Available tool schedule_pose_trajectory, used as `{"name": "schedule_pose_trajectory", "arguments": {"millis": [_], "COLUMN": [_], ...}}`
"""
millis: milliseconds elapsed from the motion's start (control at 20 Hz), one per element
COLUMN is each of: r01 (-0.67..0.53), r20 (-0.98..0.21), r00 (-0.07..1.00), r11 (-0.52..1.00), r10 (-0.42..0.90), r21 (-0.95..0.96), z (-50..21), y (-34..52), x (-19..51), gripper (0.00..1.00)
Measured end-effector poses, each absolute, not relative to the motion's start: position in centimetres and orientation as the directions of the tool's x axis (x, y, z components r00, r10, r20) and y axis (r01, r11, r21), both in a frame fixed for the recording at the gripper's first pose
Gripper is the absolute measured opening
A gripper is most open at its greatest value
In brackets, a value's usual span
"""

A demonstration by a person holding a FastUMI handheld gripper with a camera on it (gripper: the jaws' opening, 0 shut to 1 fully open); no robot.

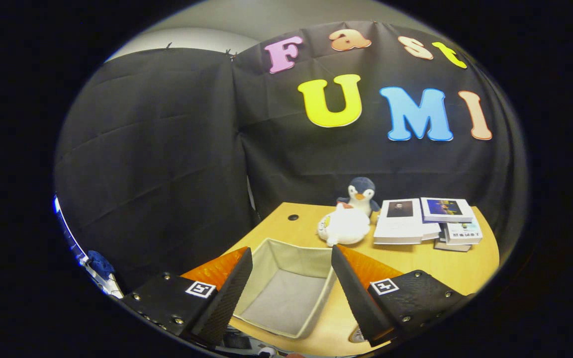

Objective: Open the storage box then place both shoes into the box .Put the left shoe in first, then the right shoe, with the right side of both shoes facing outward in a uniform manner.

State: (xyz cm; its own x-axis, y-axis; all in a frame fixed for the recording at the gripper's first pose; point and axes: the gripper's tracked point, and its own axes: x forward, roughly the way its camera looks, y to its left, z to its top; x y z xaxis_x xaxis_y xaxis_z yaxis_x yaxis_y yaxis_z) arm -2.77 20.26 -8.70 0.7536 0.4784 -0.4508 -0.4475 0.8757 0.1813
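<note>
Gripper fingers stand spread wide, holding nothing, above a wooden table. Between them, just ahead, sits the open grey box, empty inside. Beyond it lie stacked books, a white plush beside them, and a small penguin behind it.

A light wooden desk with a round cable hole stands against draped black cloth walls.
</note>
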Motion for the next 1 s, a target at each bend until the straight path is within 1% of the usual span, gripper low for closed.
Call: {"name": "schedule_pose_trajectory", "arguments": {"millis": [300, 550, 750, 1000], "r01": [-0.333, -0.249, -0.184, -0.146], "r20": [-0.506, -0.584, -0.650, -0.754], "r00": [0.781, 0.757, 0.718, 0.622], "r11": [0.930, 0.956, 0.969, 0.977], "r10": [0.365, 0.293, 0.248, 0.213], "r21": [0.156, 0.156, 0.166, 0.156], "z": [-12.4, -17.8, -22.3, -28.3], "y": [12.5, 7.7, 4.8, 2.6], "x": [-2.0, -1.5, -1.6, -2.8], "gripper": [0.97, 0.98, 0.98, 0.98]}}
